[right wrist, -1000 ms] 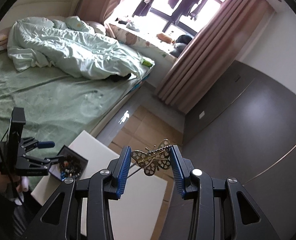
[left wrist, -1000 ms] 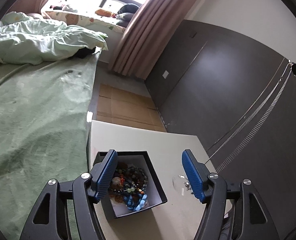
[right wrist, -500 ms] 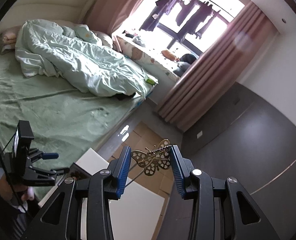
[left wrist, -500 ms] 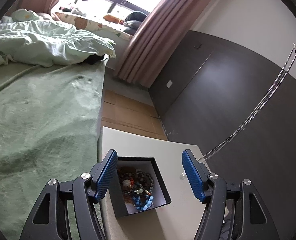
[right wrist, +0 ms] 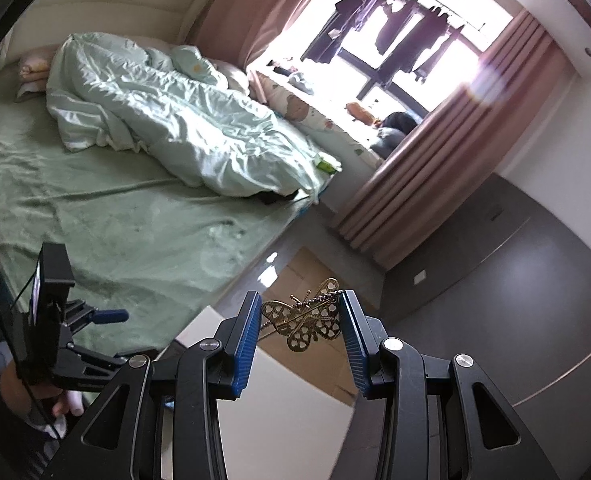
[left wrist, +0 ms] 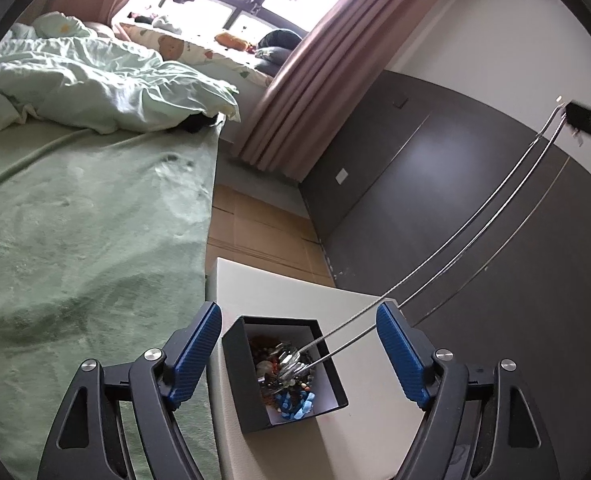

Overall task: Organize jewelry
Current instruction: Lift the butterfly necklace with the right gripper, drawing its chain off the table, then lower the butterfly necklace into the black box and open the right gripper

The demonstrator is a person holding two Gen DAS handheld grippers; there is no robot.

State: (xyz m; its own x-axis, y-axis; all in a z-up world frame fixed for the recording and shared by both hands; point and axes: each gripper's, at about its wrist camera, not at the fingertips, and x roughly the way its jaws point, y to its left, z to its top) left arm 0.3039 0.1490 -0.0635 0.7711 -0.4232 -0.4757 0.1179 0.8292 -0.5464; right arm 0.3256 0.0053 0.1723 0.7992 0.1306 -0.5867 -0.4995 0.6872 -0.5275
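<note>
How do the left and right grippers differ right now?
The left gripper stands open and holds nothing; the right gripper is shut on the butterfly pendant. The left hangs over the black box of beads; the right is raised, its chain running down into that box. Both have blue pads.

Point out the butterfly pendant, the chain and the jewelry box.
butterfly pendant (right wrist: 301, 320): right wrist view, middle of its body, between the right claw's pads.
chain (left wrist: 471, 224): left wrist view, mid-span of the strands.
jewelry box (left wrist: 242, 380): left wrist view, near outer wall.
</note>
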